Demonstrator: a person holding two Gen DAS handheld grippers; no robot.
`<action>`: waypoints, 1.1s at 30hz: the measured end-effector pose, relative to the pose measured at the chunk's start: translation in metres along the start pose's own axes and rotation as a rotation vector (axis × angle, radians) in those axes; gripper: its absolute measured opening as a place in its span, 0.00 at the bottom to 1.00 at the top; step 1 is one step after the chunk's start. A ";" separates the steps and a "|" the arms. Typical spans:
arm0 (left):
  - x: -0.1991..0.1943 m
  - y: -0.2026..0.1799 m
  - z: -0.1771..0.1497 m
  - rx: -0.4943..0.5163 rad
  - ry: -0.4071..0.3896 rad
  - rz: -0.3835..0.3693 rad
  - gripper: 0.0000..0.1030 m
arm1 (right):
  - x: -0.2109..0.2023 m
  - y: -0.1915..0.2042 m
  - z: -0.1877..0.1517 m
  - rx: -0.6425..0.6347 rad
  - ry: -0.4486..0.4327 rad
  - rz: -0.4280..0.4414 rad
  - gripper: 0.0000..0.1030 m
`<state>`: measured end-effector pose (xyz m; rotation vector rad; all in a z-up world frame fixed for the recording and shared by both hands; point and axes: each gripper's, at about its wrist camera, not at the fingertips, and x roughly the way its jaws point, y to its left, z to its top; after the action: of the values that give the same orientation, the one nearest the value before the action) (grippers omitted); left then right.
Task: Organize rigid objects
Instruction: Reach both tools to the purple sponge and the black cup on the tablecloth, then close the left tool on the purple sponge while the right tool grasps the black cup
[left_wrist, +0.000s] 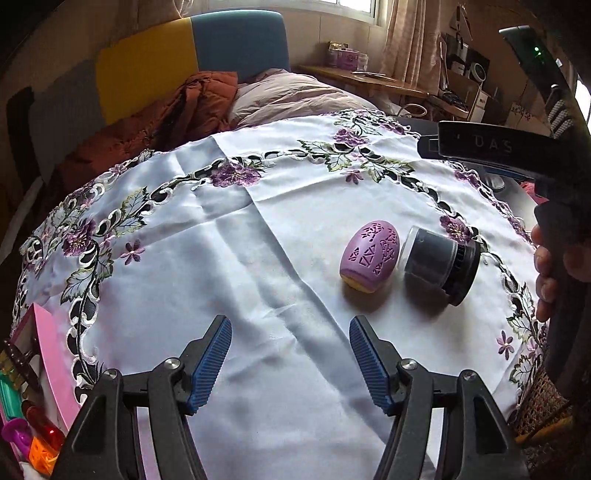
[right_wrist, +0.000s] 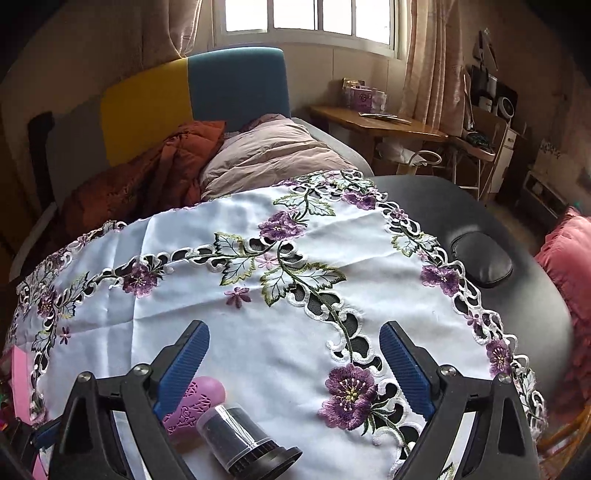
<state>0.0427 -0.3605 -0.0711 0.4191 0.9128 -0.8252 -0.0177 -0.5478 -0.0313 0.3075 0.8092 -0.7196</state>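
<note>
A purple egg-shaped case (left_wrist: 369, 256) with cut-out patterns lies on the white embroidered tablecloth (left_wrist: 236, 258). Right beside it lies a clear-topped black cylinder container (left_wrist: 439, 264) on its side. My left gripper (left_wrist: 290, 363) is open and empty, a little short of and left of the two objects. My right gripper (right_wrist: 293, 369) is open and empty; the purple case (right_wrist: 201, 404) and the cylinder (right_wrist: 243, 439) lie low between its fingers, near the left finger (right_wrist: 181, 369). The right gripper's body shows at the right edge of the left wrist view (left_wrist: 554, 177).
A pink box (left_wrist: 51, 365) with colourful small items (left_wrist: 37, 439) sits at the table's left edge. Beyond the table are a bed with an orange blanket (right_wrist: 147, 173) and a pillow, a wooden desk (right_wrist: 376, 123), and a black padded surface (right_wrist: 480, 258) to the right.
</note>
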 end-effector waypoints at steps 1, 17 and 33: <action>0.003 0.000 0.002 0.000 0.003 -0.006 0.65 | 0.001 0.000 -0.001 0.000 0.005 -0.003 0.91; 0.029 -0.021 0.040 0.118 -0.032 -0.108 0.65 | 0.004 0.004 -0.002 -0.047 0.004 -0.051 0.91; 0.051 -0.035 0.050 0.193 -0.021 -0.181 0.66 | 0.002 0.014 -0.003 -0.102 -0.006 -0.060 0.92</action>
<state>0.0595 -0.4372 -0.0847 0.4994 0.8635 -1.0874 -0.0088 -0.5377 -0.0352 0.1894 0.8492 -0.7326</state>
